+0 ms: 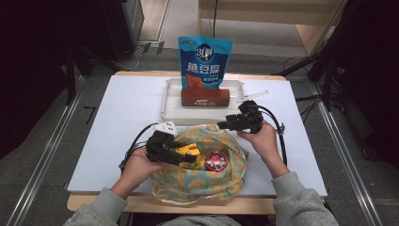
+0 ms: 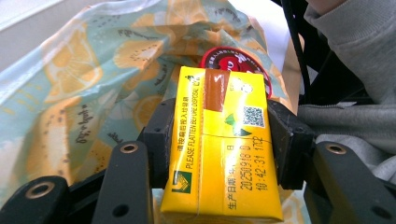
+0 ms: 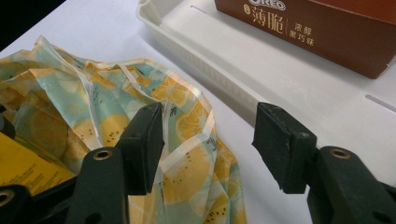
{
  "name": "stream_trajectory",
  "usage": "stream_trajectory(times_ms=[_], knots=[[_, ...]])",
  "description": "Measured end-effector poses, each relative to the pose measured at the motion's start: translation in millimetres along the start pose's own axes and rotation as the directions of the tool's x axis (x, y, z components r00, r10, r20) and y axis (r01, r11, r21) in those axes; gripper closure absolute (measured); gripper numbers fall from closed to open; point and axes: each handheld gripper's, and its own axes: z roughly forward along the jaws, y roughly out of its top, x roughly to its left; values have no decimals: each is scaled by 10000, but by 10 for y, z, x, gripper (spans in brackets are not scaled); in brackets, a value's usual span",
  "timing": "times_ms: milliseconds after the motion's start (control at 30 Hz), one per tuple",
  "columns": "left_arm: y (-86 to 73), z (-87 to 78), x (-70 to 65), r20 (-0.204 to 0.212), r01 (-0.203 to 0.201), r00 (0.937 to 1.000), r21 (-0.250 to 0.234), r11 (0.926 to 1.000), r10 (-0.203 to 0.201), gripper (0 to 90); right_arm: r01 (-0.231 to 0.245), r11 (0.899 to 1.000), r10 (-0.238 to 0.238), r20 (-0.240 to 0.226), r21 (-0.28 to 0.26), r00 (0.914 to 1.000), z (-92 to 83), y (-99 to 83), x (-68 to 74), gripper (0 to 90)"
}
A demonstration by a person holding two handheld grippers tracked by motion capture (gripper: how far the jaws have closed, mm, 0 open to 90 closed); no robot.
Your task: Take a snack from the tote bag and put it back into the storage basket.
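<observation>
A lemon-print bag (image 1: 197, 181) lies open at the table's front edge. My left gripper (image 1: 189, 157) reaches into its mouth, shut on a yellow drink carton (image 1: 188, 149). In the left gripper view both pads press the sides of the carton (image 2: 224, 149), with a red round lid (image 2: 233, 58) just beyond it inside the bag (image 2: 70, 70). That red lid (image 1: 216, 161) sits in the bag's opening. My right gripper (image 1: 221, 125) hovers at the bag's far rim, open. In the right gripper view its left jaw stands against the rim of the bag (image 3: 93, 107) with nothing pinched by the gripper (image 3: 210, 140).
A white tray (image 1: 171, 110) stands behind the bag, holding a brown biscuit box (image 1: 205, 98) and an upright blue snack pouch (image 1: 204, 63). The tray's rim (image 3: 224, 74) and the box (image 3: 327, 32) lie close ahead of the right gripper. White tabletop (image 1: 122, 122) stretches left.
</observation>
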Motion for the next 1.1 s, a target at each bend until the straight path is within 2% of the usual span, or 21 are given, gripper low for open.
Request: stream_trajectory(times_ms=[800,1100], knots=[[142,-271,78,-401,260,9988,-400,9989,-276,513,81,10000,-81,-69,48,9999,12,-1,10,441],[209,-345,87,-429,426,9981,-488,9979,-447,513,101,9999,-101,-99,50,9999,13,0,17,441]])
